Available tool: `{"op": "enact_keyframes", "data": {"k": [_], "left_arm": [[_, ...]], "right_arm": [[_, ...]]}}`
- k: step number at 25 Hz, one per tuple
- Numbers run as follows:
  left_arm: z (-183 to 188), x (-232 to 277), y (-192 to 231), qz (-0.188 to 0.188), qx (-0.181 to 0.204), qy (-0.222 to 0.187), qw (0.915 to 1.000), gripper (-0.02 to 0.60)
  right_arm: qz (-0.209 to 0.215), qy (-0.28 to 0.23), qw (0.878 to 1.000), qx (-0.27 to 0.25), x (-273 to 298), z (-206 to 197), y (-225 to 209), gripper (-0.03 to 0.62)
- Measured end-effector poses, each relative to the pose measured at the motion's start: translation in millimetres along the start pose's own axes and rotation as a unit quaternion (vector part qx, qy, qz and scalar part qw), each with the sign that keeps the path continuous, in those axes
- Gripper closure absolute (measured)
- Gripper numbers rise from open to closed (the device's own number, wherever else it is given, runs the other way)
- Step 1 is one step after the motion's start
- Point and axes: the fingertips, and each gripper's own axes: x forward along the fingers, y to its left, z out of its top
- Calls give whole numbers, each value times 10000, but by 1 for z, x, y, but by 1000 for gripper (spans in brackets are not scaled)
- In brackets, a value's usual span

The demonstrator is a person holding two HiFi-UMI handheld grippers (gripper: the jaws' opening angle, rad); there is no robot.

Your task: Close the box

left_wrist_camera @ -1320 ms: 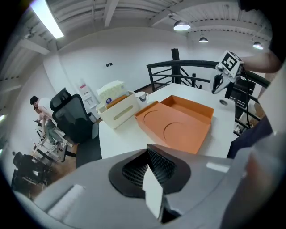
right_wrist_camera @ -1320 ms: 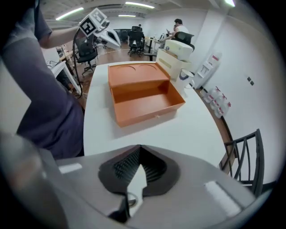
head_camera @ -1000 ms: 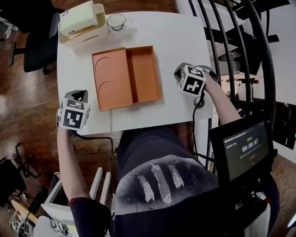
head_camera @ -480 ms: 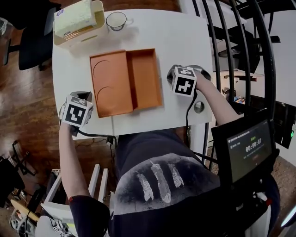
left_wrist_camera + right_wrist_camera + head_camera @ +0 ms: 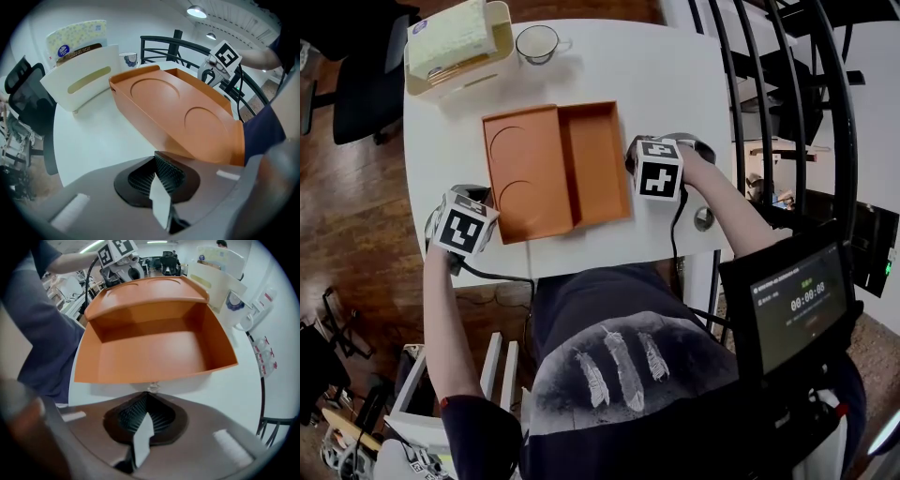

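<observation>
An orange box lies open on the white table (image 5: 656, 75). Its lid (image 5: 525, 173), marked with two half-circle impressions, lies flat to the left of the hollow tray (image 5: 595, 161). My left gripper (image 5: 480, 201) hovers off the lid's near left corner, jaws shut and empty; in the left gripper view its tips (image 5: 157, 158) stop just short of the lid's side wall (image 5: 154, 126). My right gripper (image 5: 631, 161) is at the tray's right wall, also shut on nothing. In the right gripper view its tips (image 5: 150, 391) sit just below the tray's near wall (image 5: 145, 364).
A white holder with a tissue pack (image 5: 455, 47) and a glass cup (image 5: 536, 42) stand at the table's far edge. A black railing (image 5: 787, 112) runs along the right. A screen showing a timer (image 5: 792, 305) hangs by the person's right side. A cable hole (image 5: 703, 217) is near the table's right corner.
The right gripper has moved left up to the tray's right wall. The left gripper has shifted slightly right toward the lid's corner. The box has not moved.
</observation>
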Motion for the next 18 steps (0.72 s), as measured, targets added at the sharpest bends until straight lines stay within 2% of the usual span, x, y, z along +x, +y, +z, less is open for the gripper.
{"op": "enact_keyframes", "data": {"k": [7,18], "left_arm": [[-7,-1,-2,-69,-9,-99,9999,566],[5,-2,0,-73,49,-146,9999,566]], "right_arm": [[-47,-27,10000,-17,2,20,6,589],[-155,189,9997,-3,1,14,0,589]]}}
